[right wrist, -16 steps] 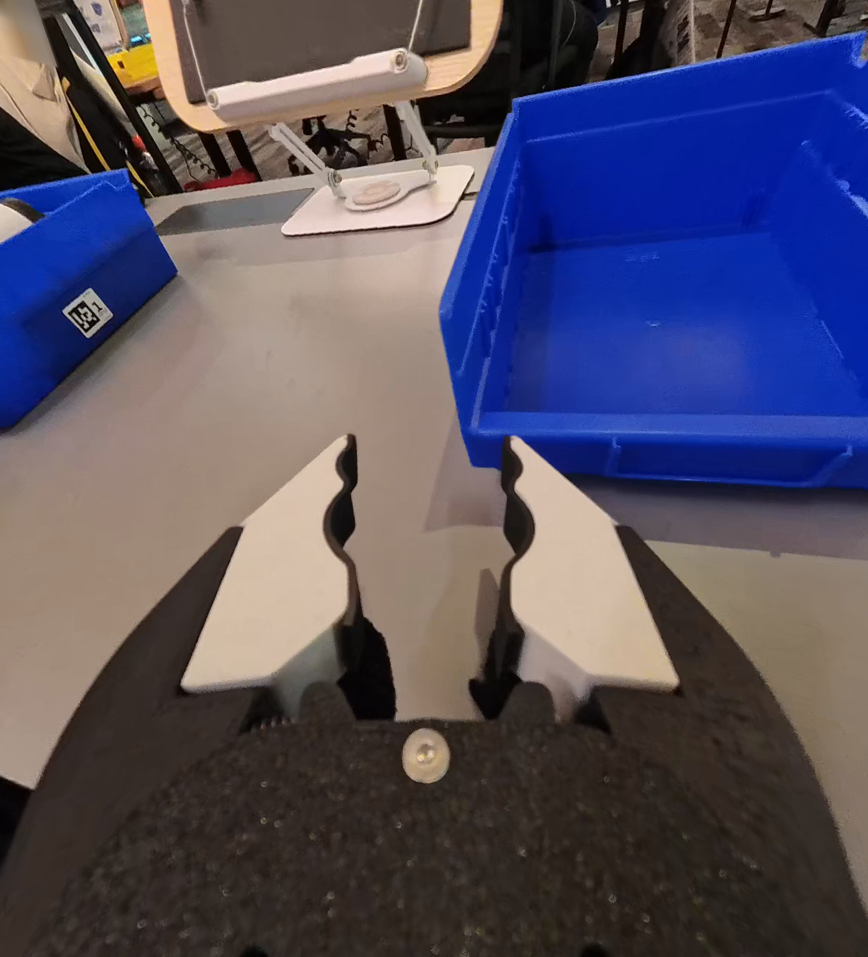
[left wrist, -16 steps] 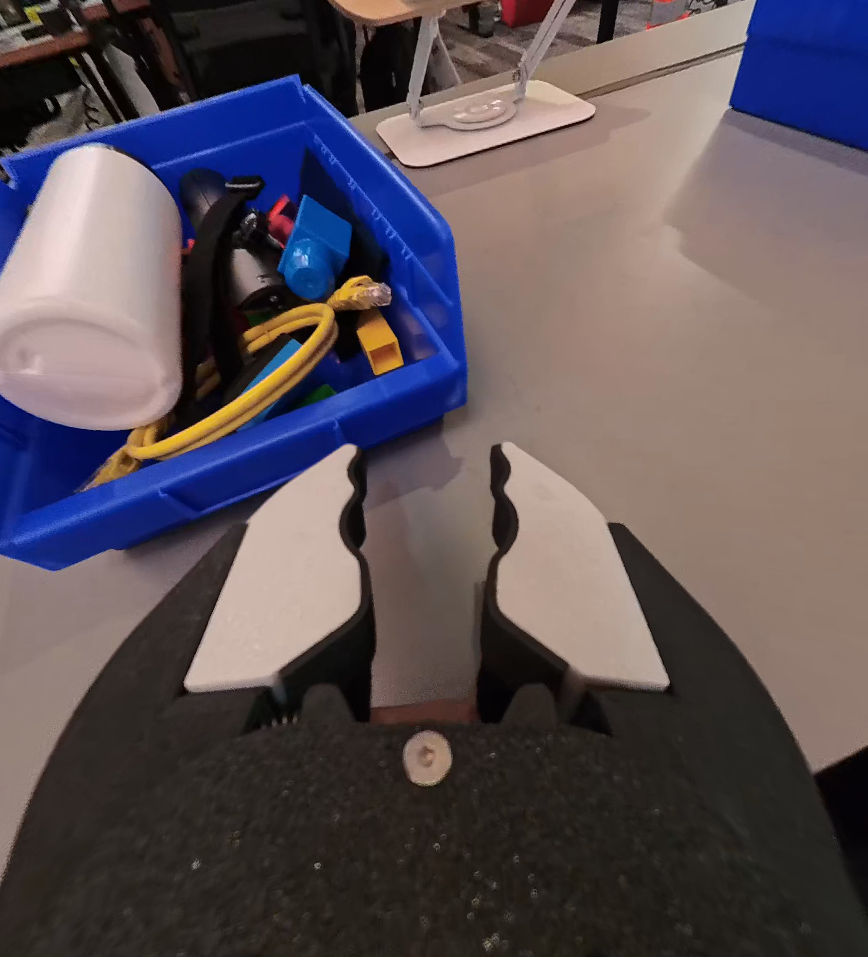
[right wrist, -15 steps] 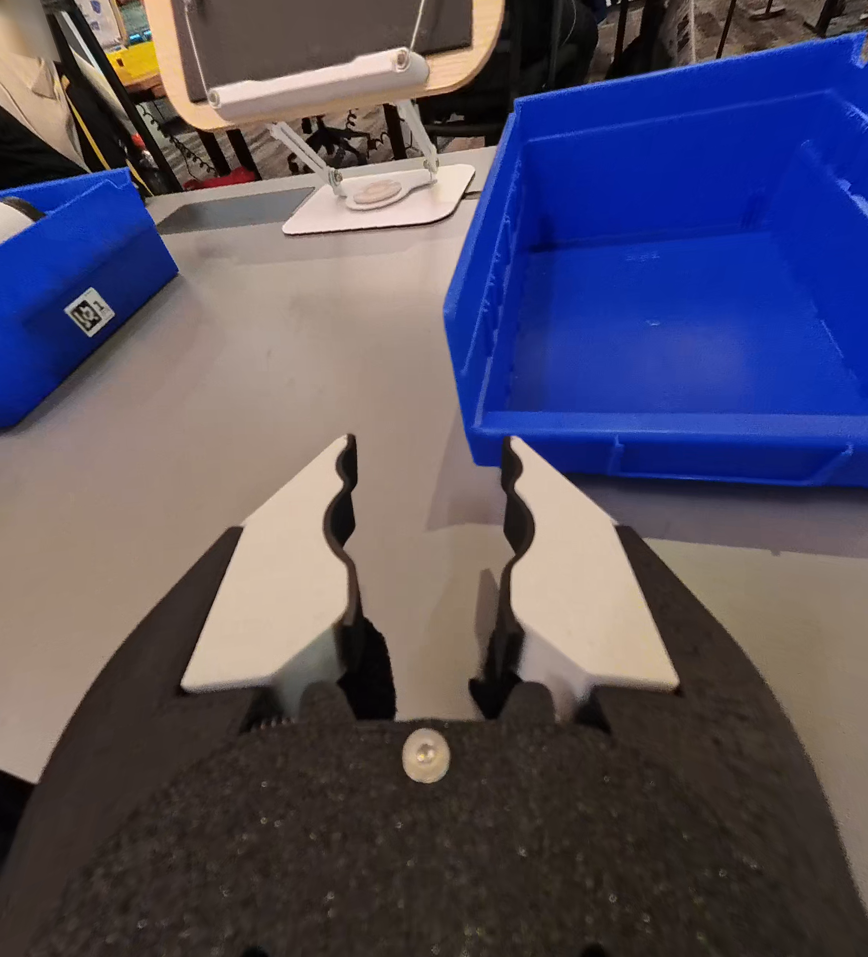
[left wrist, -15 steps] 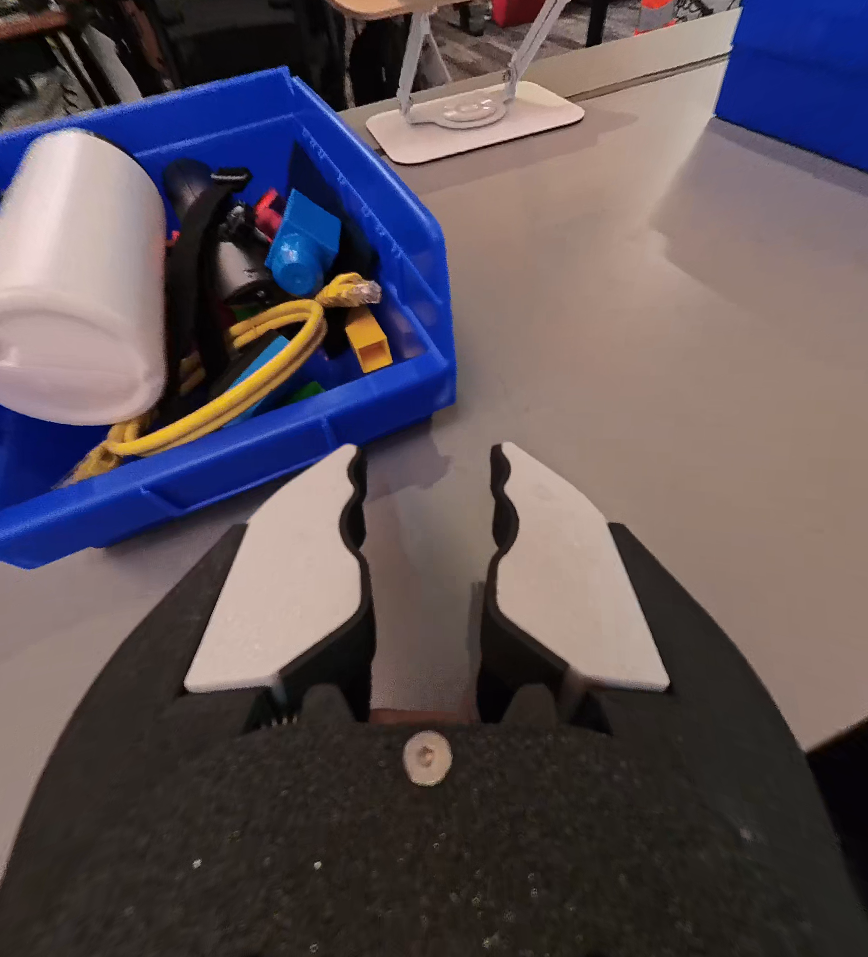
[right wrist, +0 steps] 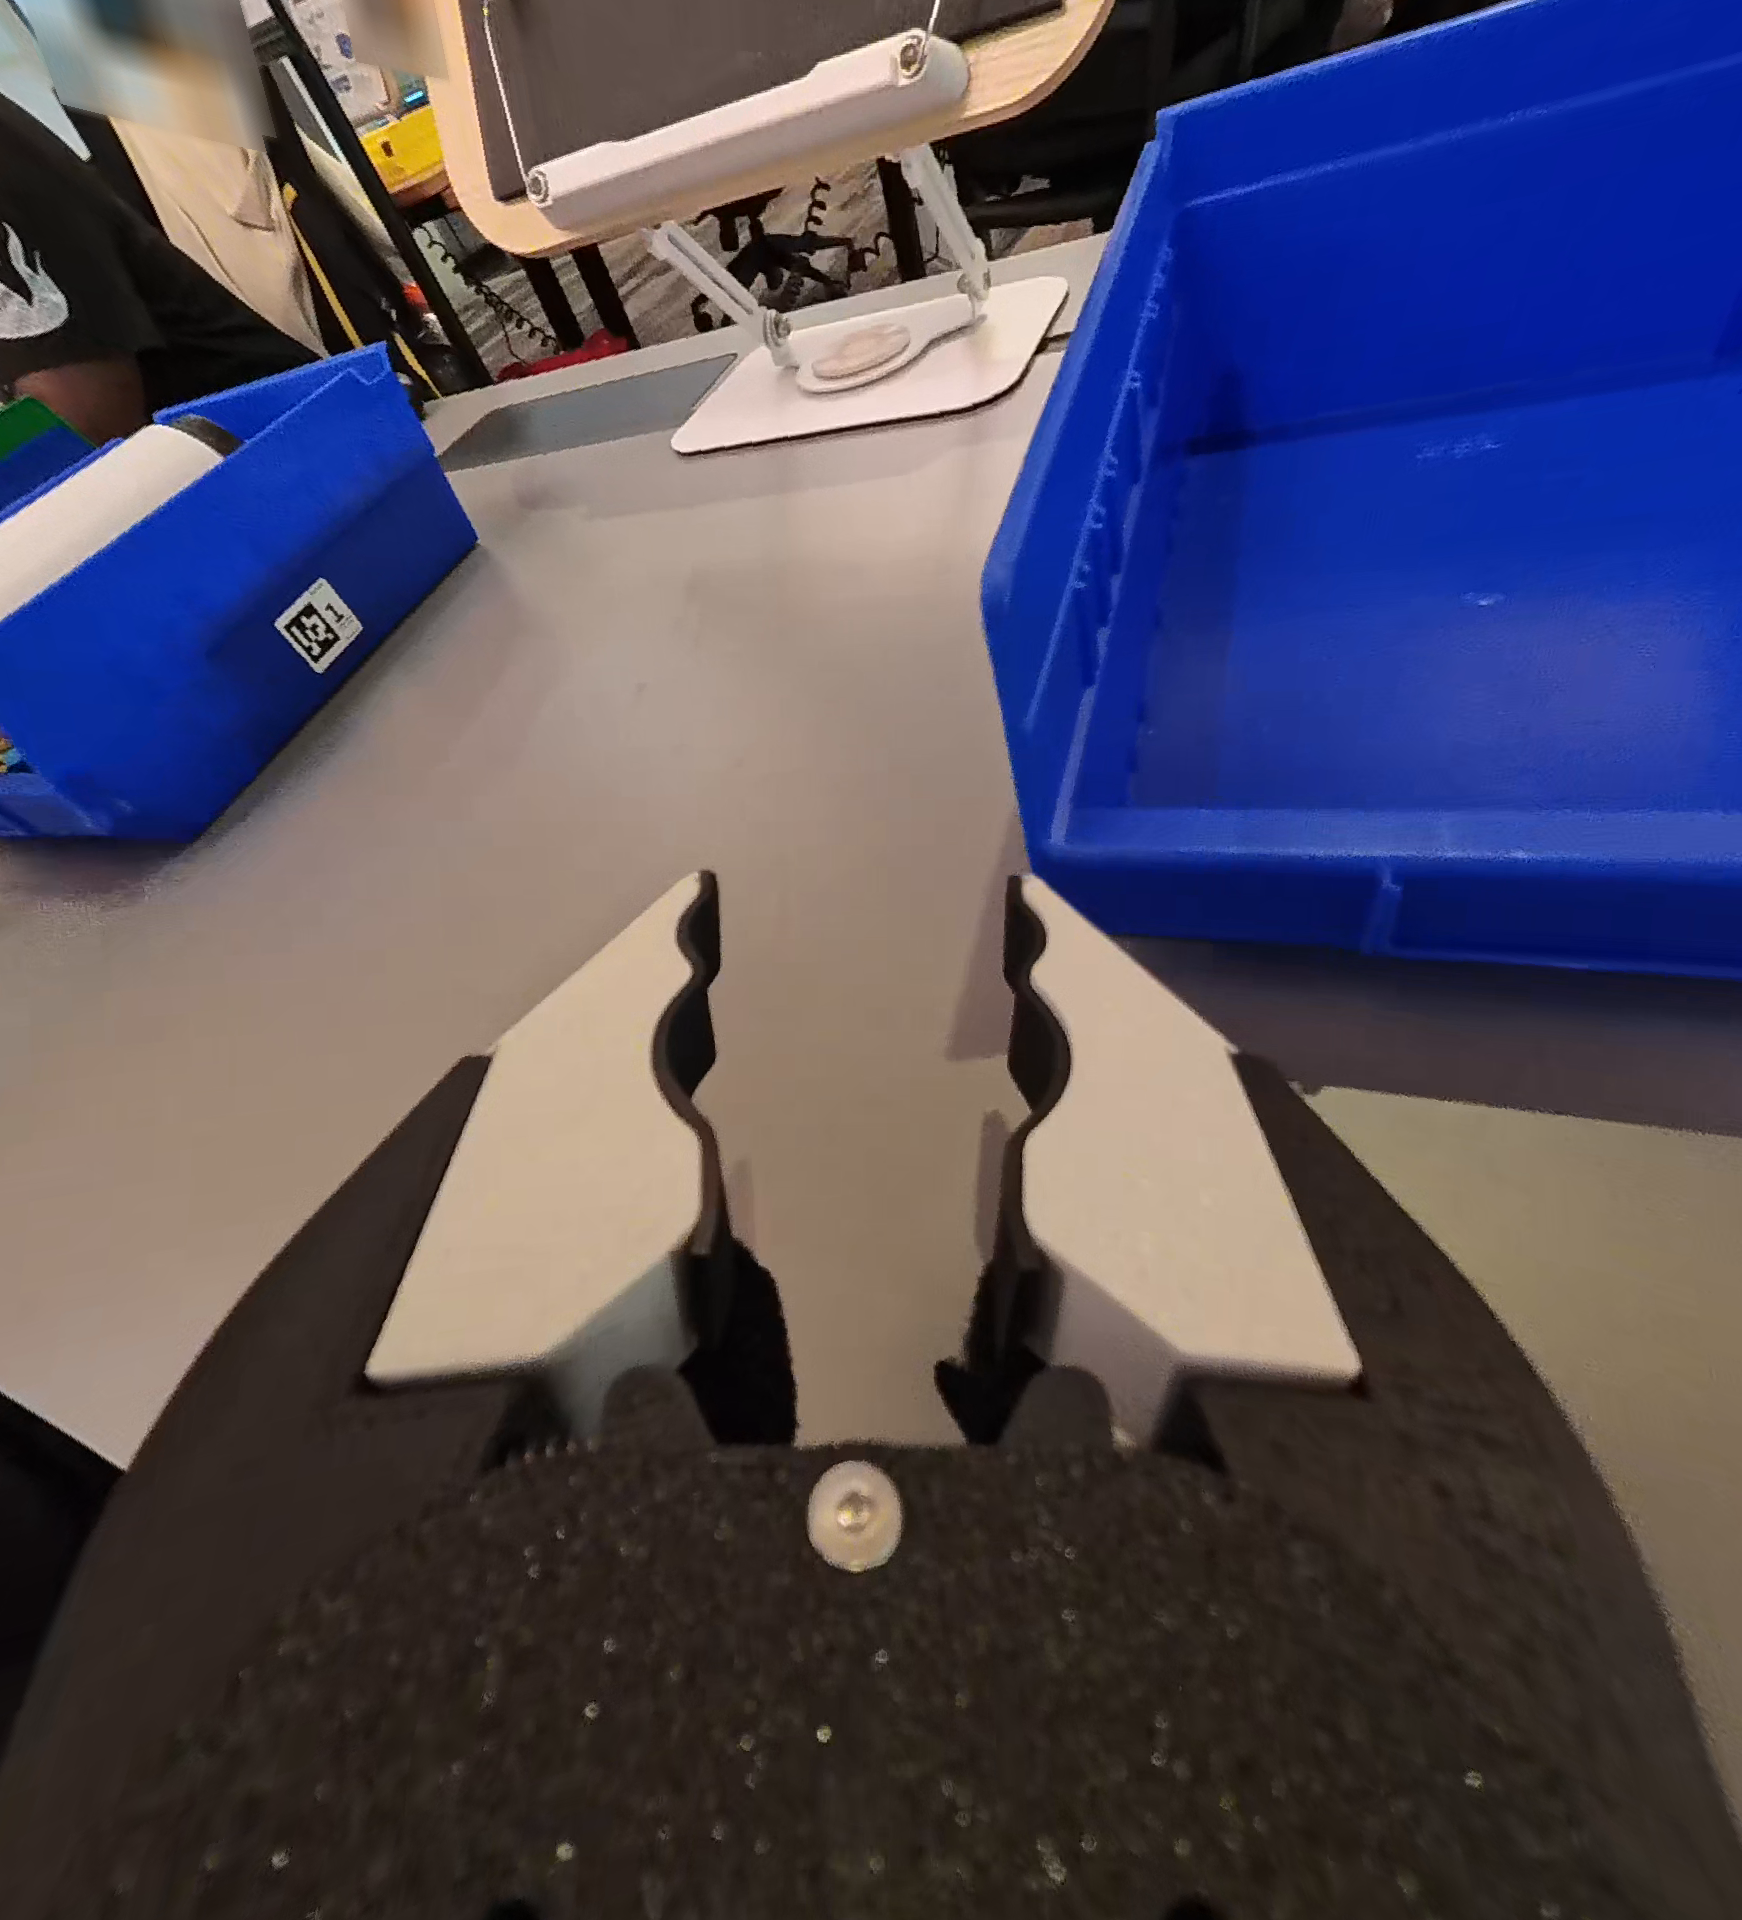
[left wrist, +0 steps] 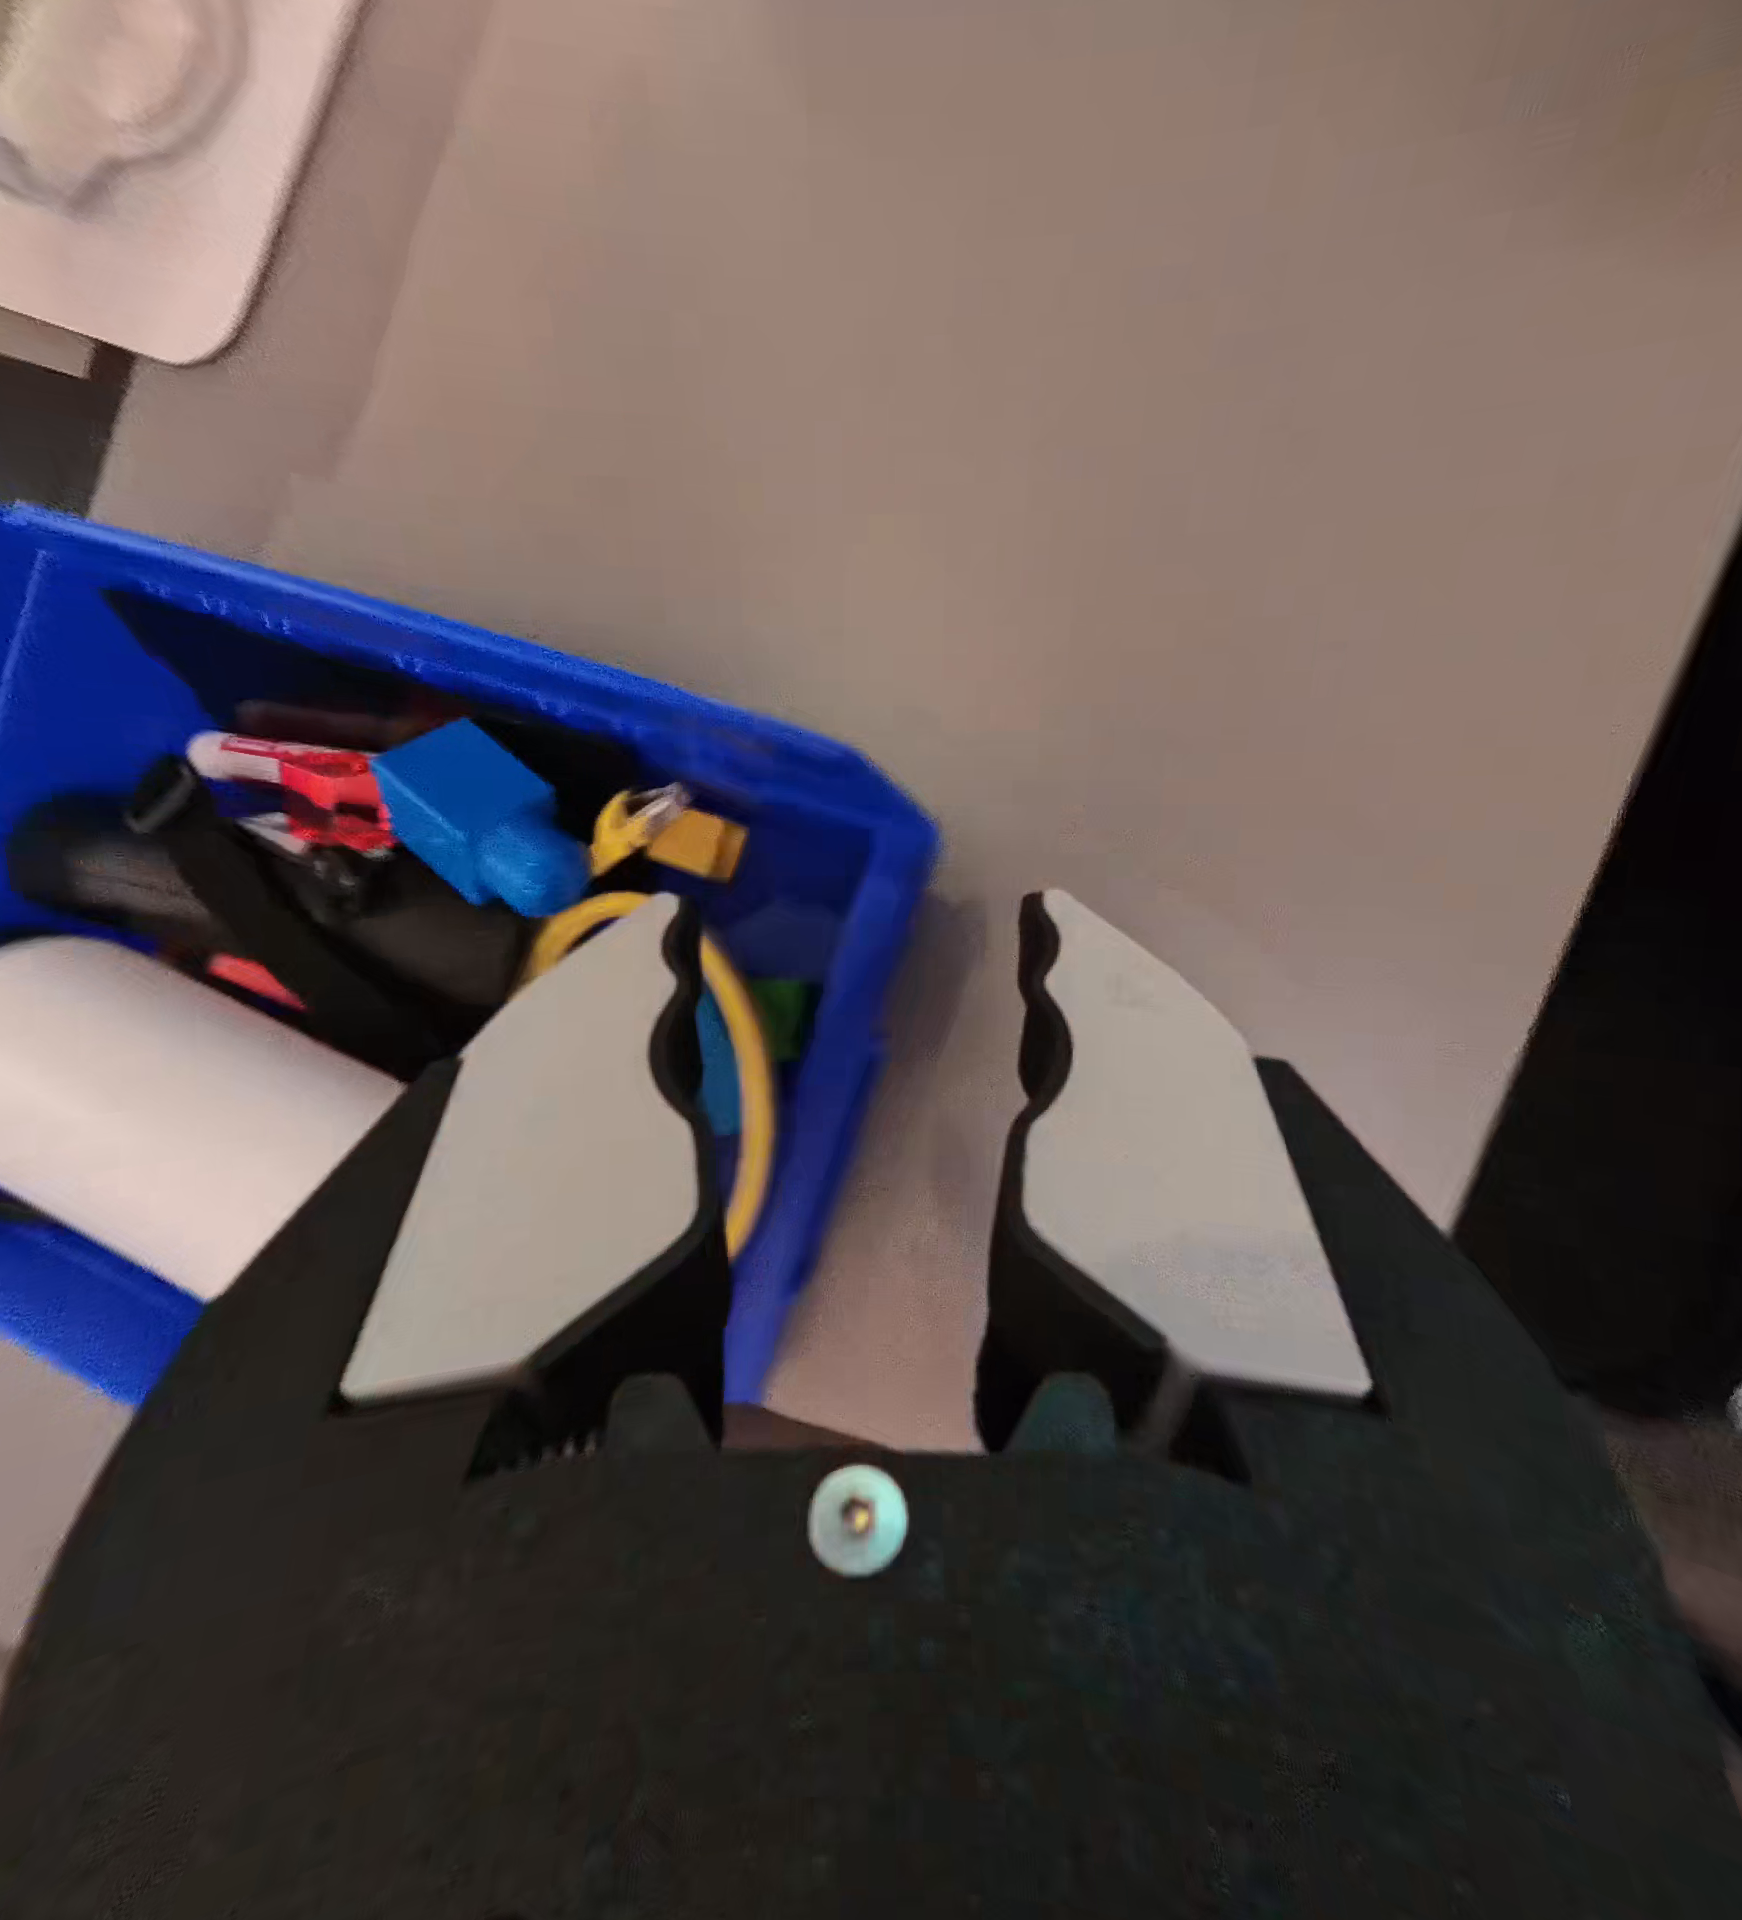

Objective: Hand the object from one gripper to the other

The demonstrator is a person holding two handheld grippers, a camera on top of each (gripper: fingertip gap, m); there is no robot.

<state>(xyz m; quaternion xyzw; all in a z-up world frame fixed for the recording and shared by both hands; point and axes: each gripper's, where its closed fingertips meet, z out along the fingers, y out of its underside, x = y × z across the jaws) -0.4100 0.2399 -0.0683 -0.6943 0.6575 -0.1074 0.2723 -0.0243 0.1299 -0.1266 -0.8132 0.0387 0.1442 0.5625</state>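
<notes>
**Both tongs empty, object not picked**

No single task object identifiable yet; candidates sit in the small blue bin (left wrist: pixel 846 1039): white smooth cylinder (left wrist: pixel 119 1091), yellow cable (left wrist: pixel 753 1091), blue block (left wrist: pixel 472 821), black strap (left wrist: pixel 254 914), red bits (left wrist: pixel 327 790).

Left tongs (left wrist: pixel 851 914) parted wide, nothing held, grey fingers with wavy black pads, now tilted down over the bin's right wall; half a second ago they looked level across the worktop (left wrist: pixel 1054 416). View is motion-blurred.

Right tongs (right wrist: pixel 859 894) also spread, empty, pose unchanged. Only this view shows the large empty blue bin (right wrist: pixel 1418 883), the white stand (right wrist: pixel 877 364) at the far edge, and the small bin's tagged side.
</notes>
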